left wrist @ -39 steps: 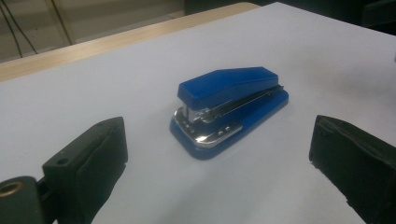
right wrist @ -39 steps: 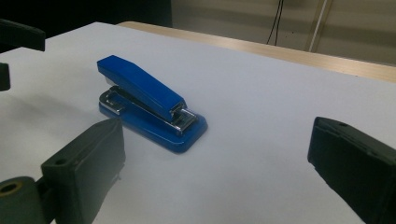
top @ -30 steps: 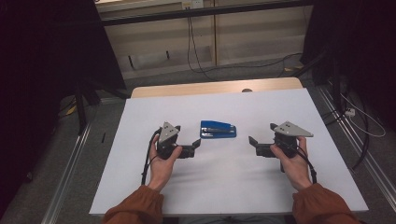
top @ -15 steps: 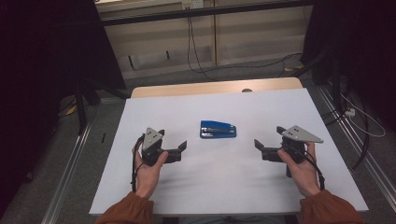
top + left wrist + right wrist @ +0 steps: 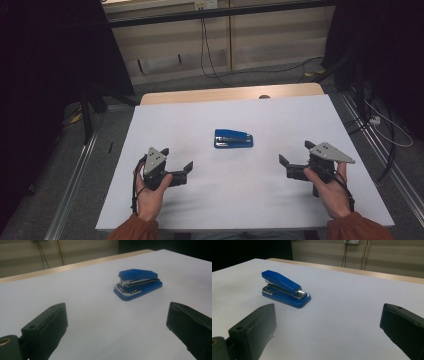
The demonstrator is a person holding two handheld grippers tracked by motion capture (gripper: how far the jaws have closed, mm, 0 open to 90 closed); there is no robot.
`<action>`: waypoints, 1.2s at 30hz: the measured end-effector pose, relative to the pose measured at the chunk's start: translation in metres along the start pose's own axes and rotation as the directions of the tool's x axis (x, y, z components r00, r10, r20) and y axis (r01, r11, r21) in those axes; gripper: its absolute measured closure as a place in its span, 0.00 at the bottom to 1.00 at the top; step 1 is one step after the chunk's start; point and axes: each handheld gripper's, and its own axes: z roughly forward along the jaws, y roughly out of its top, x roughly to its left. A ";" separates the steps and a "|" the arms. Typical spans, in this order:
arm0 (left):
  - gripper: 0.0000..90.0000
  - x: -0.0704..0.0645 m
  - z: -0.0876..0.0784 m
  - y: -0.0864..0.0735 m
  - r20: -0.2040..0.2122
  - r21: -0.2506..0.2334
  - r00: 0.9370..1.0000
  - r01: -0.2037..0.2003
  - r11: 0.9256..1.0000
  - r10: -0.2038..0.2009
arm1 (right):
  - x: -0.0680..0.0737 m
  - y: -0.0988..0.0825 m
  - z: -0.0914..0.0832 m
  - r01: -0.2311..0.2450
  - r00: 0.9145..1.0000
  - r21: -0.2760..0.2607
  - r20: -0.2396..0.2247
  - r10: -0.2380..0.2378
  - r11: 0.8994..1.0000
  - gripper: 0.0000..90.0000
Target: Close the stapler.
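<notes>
Stapler [image 5: 233,138] on white counter [image 5: 280,205], both grippers empty and wide.

Item: one blue stapler, lying flat near mid-counter, closed, apart from all else. Left gripper [image 5: 176,164]: jaws spread wide, holding nothing, near the front edge, well apart from the stapler; in the left gripper view the stapler [image 5: 138,283] sits ahead and right of centre. Right gripper [image 5: 295,160]: jaws likewise wide and empty, well apart on the other side; in the right gripper view the stapler [image 5: 285,288] sits ahead and to the left. Risks, as judged: the stapler lies off each gripper's line, so a straight approach may clip one end and spin it; a smooth base may slide on the smooth counter; a pinch on the sloped top arm may slip off or press it down and fire a staple.
</notes>
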 end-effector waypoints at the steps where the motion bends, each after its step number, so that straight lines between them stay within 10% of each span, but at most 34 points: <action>1: 0.04 0.000 -0.003 0.000 -0.003 -0.009 1.000 -0.003 1.000 0.002 | -0.001 -0.001 -0.001 0.004 1.000 -0.006 0.003 -0.004 1.000 0.01; 36: 0.04 0.009 -0.041 -0.023 -0.070 0.011 0.996 0.065 0.998 -0.064 | -0.015 -0.024 -0.043 -0.003 0.996 -0.026 0.091 0.005 1.000 0.00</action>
